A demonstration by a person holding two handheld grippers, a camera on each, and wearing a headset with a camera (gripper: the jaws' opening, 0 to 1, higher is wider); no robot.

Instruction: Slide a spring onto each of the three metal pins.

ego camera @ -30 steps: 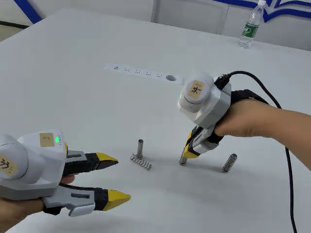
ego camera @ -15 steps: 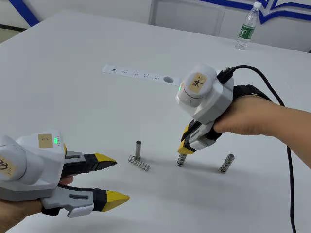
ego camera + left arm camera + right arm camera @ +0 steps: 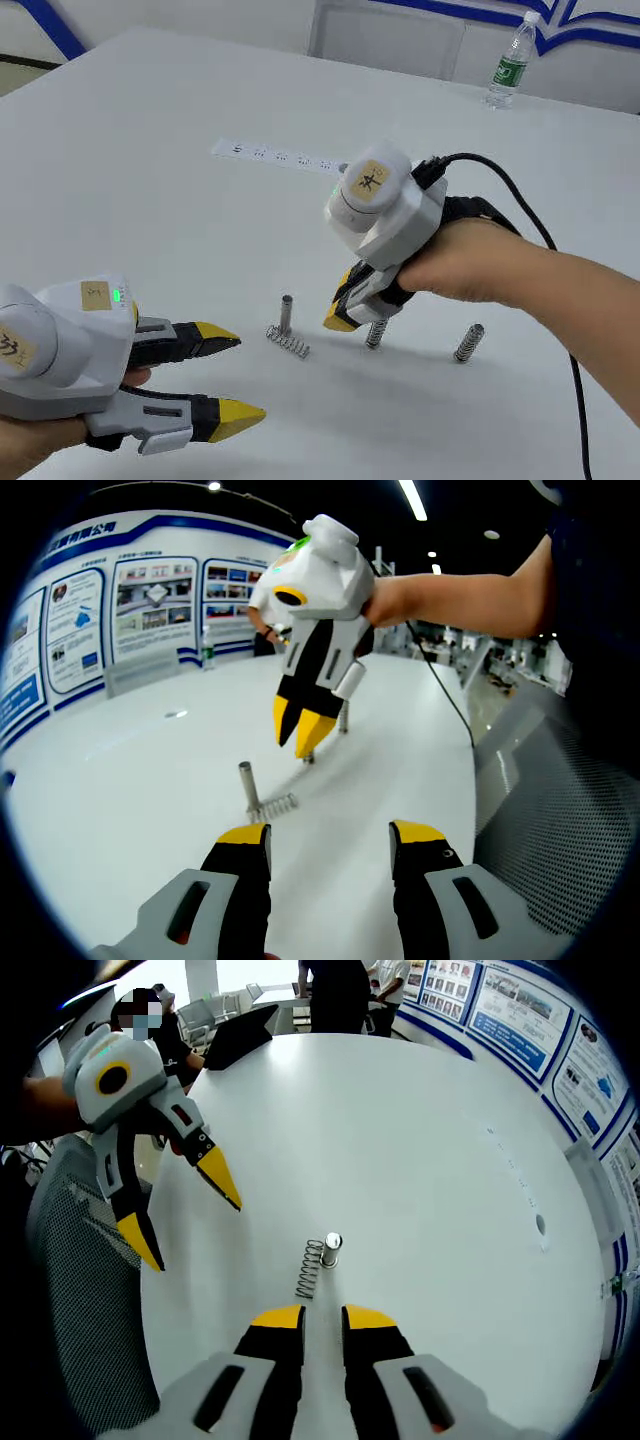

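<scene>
A: Springs, status?
B: One grey coil spring [image 3: 288,341] lies loose on the white tabletop [image 3: 150,220], at the foot of the bare upright metal pin [image 3: 286,312]. To its right, the middle pin [image 3: 376,333] and the right-hand pin [image 3: 468,343] each wear a spring.
A: Tongs?
B: Right tongs [image 3: 338,322] hover just left of the middle pin, gap narrow, empty. Left tongs [image 3: 232,375] are near left, wide, empty.

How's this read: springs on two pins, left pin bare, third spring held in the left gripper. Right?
Not quite. The third spring isn't in the left gripper, whose jaws stand open and empty; the head view shows it lying on the table beside the bare pin. Springs do sit on the middle pin and the right pin.
</scene>
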